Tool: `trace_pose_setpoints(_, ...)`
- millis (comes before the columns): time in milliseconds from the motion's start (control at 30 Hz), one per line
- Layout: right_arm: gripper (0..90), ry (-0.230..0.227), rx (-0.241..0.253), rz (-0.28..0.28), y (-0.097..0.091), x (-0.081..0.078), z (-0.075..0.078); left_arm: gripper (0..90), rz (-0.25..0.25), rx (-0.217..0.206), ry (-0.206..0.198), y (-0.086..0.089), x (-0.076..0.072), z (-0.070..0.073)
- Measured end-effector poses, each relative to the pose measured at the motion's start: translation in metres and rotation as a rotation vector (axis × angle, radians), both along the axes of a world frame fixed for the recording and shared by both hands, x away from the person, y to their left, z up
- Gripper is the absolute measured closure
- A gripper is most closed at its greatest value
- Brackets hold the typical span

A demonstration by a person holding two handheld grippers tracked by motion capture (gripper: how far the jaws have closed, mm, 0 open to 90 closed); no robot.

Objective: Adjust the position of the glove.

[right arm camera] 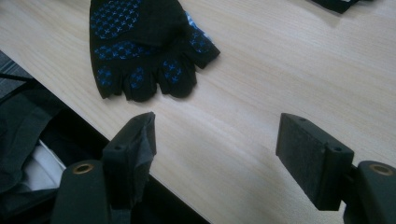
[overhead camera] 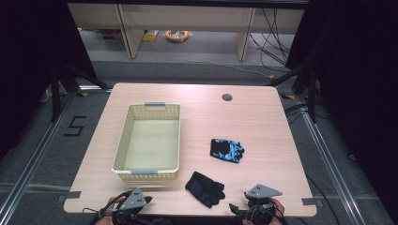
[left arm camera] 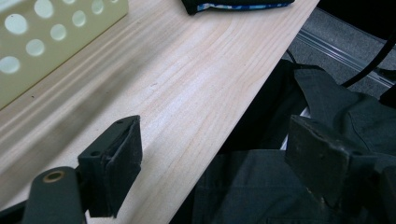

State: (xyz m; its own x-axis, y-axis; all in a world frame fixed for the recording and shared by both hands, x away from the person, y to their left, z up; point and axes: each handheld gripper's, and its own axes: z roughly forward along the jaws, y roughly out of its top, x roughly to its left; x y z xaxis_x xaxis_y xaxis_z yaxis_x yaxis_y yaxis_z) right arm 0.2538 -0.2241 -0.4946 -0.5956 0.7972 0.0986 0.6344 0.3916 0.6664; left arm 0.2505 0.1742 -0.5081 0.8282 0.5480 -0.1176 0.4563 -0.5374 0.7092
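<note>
At the table's (overhead camera: 197,96) near edge, the left gripper (overhead camera: 133,202) sits just below the basket's (overhead camera: 123,140) front wall; its own view shows the 2 jaws standing wide apart with nothing between them, one over the wood and one past the edge above dark clothing. The basket holds nothing that can be seen, and its perforated wall (left arm camera: 51,32) lies near that gripper. Right of the basket, the near glove (overhead camera: 205,188) lies flat close to the table's front edge, palm up, blue grip dots showing (right arm camera: 140,46), fingers pointing toward the person. Further back and to the right lies the far glove (overhead camera: 226,150), black with a blue-and-white pattern, well apart from the near one. At the right, the right gripper (overhead camera: 259,200) hovers at the edge just beside the near glove, jaws parted and holding nothing, the glove's fingertips just ahead of them. This looks like the very start: 2 gloves are out and neither is gripped. The likely next move is for the right gripper to advance to the near glove, pinch the fabric at its edge, lift it, and carry it left over the basket; thin, limp cloth calls for a low, firm pinch.
</note>
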Motion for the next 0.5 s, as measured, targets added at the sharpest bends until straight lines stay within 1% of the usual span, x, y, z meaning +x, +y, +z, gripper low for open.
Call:
trace_pose_setpoints(33,30.6,0.024,0.003,0.004,-0.0004,-0.0003,0.0017,18.6,0.028,-0.032,0.022,-0.0025,-0.0023,-0.0014)
trace_pose_setpoints(133,31.0,0.012,-0.003,-0.003,0.0001,-0.0003,0.0005,18.5,0.026,-0.031,0.017,-0.0027,-0.0020,-0.0016)
trace_pose_setpoints(167,31.0,-0.001,-0.007,-0.016,0.0003,-0.0008,0.0001,18.5,0.011,-0.023,0.007,-0.0022,-0.0011,-0.0011)
trace_pose_setpoints(200,31.1,-0.002,-0.011,-0.011,-0.0003,-0.0006,-0.0002,18.6,0.026,-0.032,0.021,-0.0030,-0.0022,-0.0017)
trace_pose_setpoints(233,31.3,-0.003,-0.010,-0.013,-0.0004,-0.0005,-0.0002,18.6,0.022,-0.019,0.017,-0.0028,-0.0016,-0.0017)
trace_pose_setpoints(267,31.7,0.007,-0.009,-0.019,-0.0004,-0.0008,0.0015,18.6,0.027,-0.031,0.019,-0.0036,-0.0020,-0.0016)
trace_pose_setpoints(300,31.9,0.008,-0.003,-0.012,-0.0007,-0.0003,0.0013,18.8,0.027,-0.031,0.019,-0.0036,-0.0020,-0.0016)
trace_pose_setpoints(333,31.9,0.008,-0.003,-0.012,-0.0007,-0.0003,0.0013,18.8,0.035,-0.053,0.024,-0.0051,-0.0029,-0.0017)
trace_pose_setpoints(367,33.0,0.009,-0.008,-0.017,-0.0004,-0.0009,0.0019,19.0,0.022,-0.035,0.005,-0.0051,-0.0015,-0.0009)
trace_pose_setpoints(400,33.0,0.009,-0.008,-0.017,-0.0004,-0.0009,0.0019,19.3,0.022,-0.035,0.005,-0.0051,-0.0015,-0.0009)
trace_pose_setpoints(433,33.3,0.029,0.000,-0.029,0.0009,-0.0021,0.0024,19.3,0.011,-0.040,0.000,-0.0058,-0.0007,-0.0010)
trace_pose_setpoints(467,36.1,0.002,-0.008,-0.003,0.0006,0.0004,0.0020,19.8,0.021,-0.058,0.015,-0.0091,-0.0011,-0.0014)
trace_pose_setpoints(500,36.2,0.000,0.001,0.006,0.0009,0.0016,0.0016,20.1,0.021,-0.058,0.015,-0.0091,-0.0011,-0.0014)
